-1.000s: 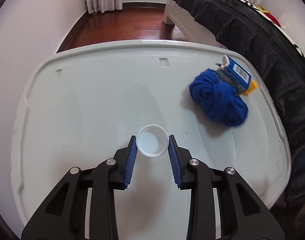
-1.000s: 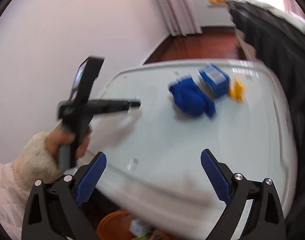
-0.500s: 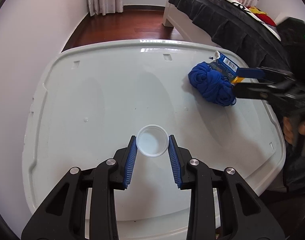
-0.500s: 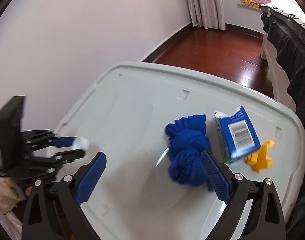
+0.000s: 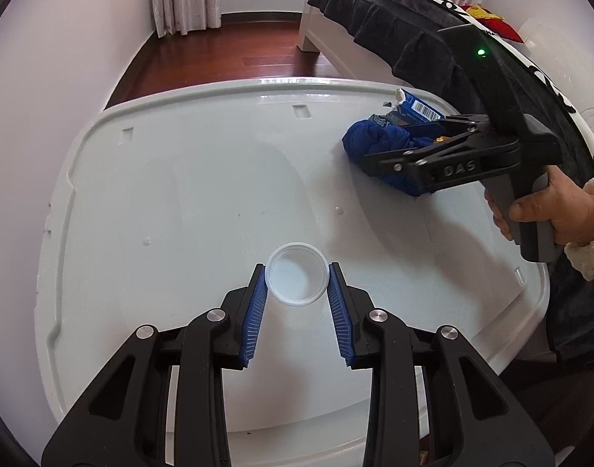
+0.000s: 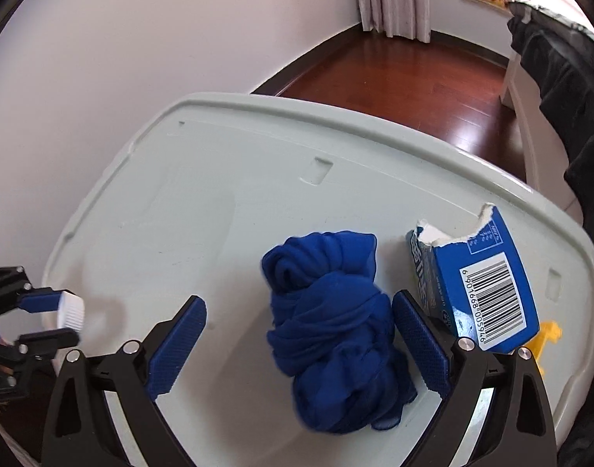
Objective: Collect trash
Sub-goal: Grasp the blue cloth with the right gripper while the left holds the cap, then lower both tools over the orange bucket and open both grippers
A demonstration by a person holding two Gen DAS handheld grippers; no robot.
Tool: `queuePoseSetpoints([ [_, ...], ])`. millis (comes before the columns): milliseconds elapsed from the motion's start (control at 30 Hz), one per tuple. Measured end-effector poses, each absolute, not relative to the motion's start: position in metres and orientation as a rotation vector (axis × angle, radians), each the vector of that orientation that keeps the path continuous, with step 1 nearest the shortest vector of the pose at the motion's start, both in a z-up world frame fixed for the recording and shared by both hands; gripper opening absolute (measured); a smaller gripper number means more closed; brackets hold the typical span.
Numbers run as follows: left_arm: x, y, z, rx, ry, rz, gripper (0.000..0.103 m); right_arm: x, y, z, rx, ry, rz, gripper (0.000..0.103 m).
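My left gripper (image 5: 297, 284) is shut on a small white plastic cup (image 5: 297, 279), held above the pale table (image 5: 203, 194). It also shows in the right wrist view (image 6: 69, 313) at the far left. My right gripper (image 6: 298, 344) is open, its jaws on either side of a crumpled blue cloth (image 6: 332, 323) that lies on the table (image 6: 219, 194). A torn blue carton (image 6: 487, 288) with a barcode lies just right of the cloth. In the left wrist view the right gripper (image 5: 378, 155) reaches over the cloth (image 5: 374, 140) and carton (image 5: 417, 109).
A small yellow piece (image 6: 547, 334) lies behind the carton near the table's right edge. A bed with a black cover (image 5: 413, 39) runs along the right side. A white wall is at the left and a dark wooden floor (image 5: 226, 54) beyond the table.
My right gripper has swung in from the near edge and come down around the blue cloth. My left gripper keeps the white cup and has barely moved.
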State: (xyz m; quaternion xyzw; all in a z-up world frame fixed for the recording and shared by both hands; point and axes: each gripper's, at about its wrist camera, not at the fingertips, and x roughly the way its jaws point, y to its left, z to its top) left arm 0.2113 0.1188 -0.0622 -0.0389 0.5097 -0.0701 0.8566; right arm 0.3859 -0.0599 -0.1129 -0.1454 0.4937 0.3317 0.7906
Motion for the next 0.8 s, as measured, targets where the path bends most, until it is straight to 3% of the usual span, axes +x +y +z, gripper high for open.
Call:
queuePoseSetpoints([
  [33, 0.211, 0.118, -0.063, -0.083, 1.072, -0.149, 0.031, 0.383, -0.056, -0.116, -0.345, 1.059, 0.714, 0.094],
  [67, 0.211, 0.117, -0.063, -0.079, 1.071, -0.148, 0.031, 0.380, -0.053, -0.118, -0.370, 1.055, 0.717, 0.086],
  [100, 0.211, 0.116, -0.063, -0.073, 1.070, -0.147, 0.031, 0.378, -0.051, -0.119, -0.394, 1.053, 0.709, 0.065],
  [133, 0.210, 0.115, -0.062, -0.066, 1.068, -0.147, 0.031, 0.375, -0.050, -0.121, -0.420, 1.042, 0.677, 0.053],
  [500, 0.195, 0.109, -0.048, -0.036, 1.040, -0.177, 0.031, 0.330, -0.068, -0.088, -0.231, 1.027, 0.707, 0.052],
  [800, 0.147, 0.086, -0.036, 0.010, 1.030, -0.268, 0.031, 0.214, -0.107, -0.030, -0.123, 0.970, 0.706, 0.052],
])
